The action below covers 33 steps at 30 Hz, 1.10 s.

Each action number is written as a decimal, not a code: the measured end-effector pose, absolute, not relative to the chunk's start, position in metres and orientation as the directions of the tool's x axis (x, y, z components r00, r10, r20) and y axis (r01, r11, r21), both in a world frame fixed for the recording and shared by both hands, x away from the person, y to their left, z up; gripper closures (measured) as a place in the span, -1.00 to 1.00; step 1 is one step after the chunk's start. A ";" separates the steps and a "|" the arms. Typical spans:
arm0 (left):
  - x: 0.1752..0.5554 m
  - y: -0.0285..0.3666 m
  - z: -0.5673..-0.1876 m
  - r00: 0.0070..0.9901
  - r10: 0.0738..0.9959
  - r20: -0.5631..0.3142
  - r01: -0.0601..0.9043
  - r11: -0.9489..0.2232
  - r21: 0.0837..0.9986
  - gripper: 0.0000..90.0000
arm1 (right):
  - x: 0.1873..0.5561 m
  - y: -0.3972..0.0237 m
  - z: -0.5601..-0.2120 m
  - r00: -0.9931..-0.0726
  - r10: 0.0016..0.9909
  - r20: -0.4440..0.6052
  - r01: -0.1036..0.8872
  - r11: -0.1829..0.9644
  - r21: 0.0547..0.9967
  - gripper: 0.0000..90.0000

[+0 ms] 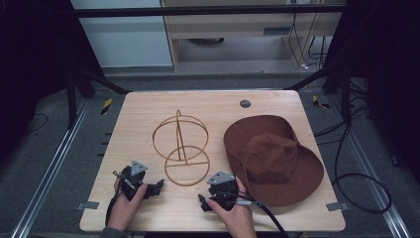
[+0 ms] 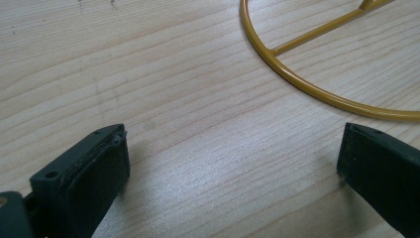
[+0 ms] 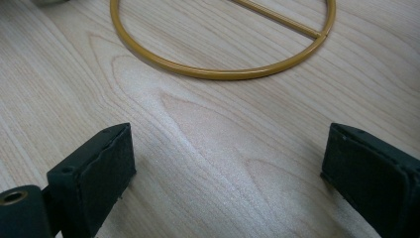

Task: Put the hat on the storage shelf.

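Gold-coloured wire, bent into a hat stand (image 1: 181,148), is seen near the middle of the wooden table (image 1: 148,104): a flat round base ring with a crossbar, a thin upright post, and a larger hoop carried on it. A brown felt hat (image 1: 273,157) lies crown up just to the stand's right, apart from it. The left gripper (image 1: 157,185) is held low over the near edge, jaws spread with nothing between them; in the left gripper view the base ring (image 2: 317,91) is seen ahead and to the right of the bare wood between the pads. The right gripper (image 1: 202,202) is likewise held released and empty, and in the right gripper view the ring (image 3: 223,73) lies straight ahead, well beyond the fingertips. The hat's brim is judged nearer the right hand, off to its right side; the stand lies forward between both hands. The hat's longer axis runs roughly from far-left to near-right.
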<state>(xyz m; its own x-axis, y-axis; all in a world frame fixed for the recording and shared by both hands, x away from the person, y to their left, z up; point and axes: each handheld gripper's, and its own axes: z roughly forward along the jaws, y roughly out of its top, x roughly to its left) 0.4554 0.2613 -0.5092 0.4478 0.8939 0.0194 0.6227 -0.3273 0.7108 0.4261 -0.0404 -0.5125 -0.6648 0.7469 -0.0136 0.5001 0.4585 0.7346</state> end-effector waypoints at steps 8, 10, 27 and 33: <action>0.455 0.261 -0.509 0.447 0.894 0.019 0.623 -0.327 0.711 -1.00 | 0.426 -0.040 -0.512 -0.665 0.746 -0.013 0.500 0.459 0.735 -0.86; 0.455 0.261 -0.509 0.447 0.894 0.019 0.623 -0.327 0.711 -1.00 | 0.426 -0.040 -0.512 -0.665 0.747 -0.013 0.500 0.458 0.735 -0.86; 0.455 0.261 -0.509 0.448 0.894 0.022 0.623 -0.330 0.709 -1.00 | 0.412 -0.057 -0.460 -0.680 0.727 -0.099 0.434 0.507 0.744 -0.57; 0.455 0.261 -0.509 0.447 0.894 0.022 0.625 -0.330 0.708 -1.00 | 0.408 -0.081 -0.424 -0.688 0.714 -0.129 0.413 0.531 0.740 -0.59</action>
<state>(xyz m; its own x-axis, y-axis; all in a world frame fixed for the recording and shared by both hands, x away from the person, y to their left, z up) 0.4553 0.2613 -0.5089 0.4470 0.8943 0.0221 0.6245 -0.3297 0.7080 0.4075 -0.0805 -0.4242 -0.6882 0.7141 -0.1286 0.4127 0.5310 0.7401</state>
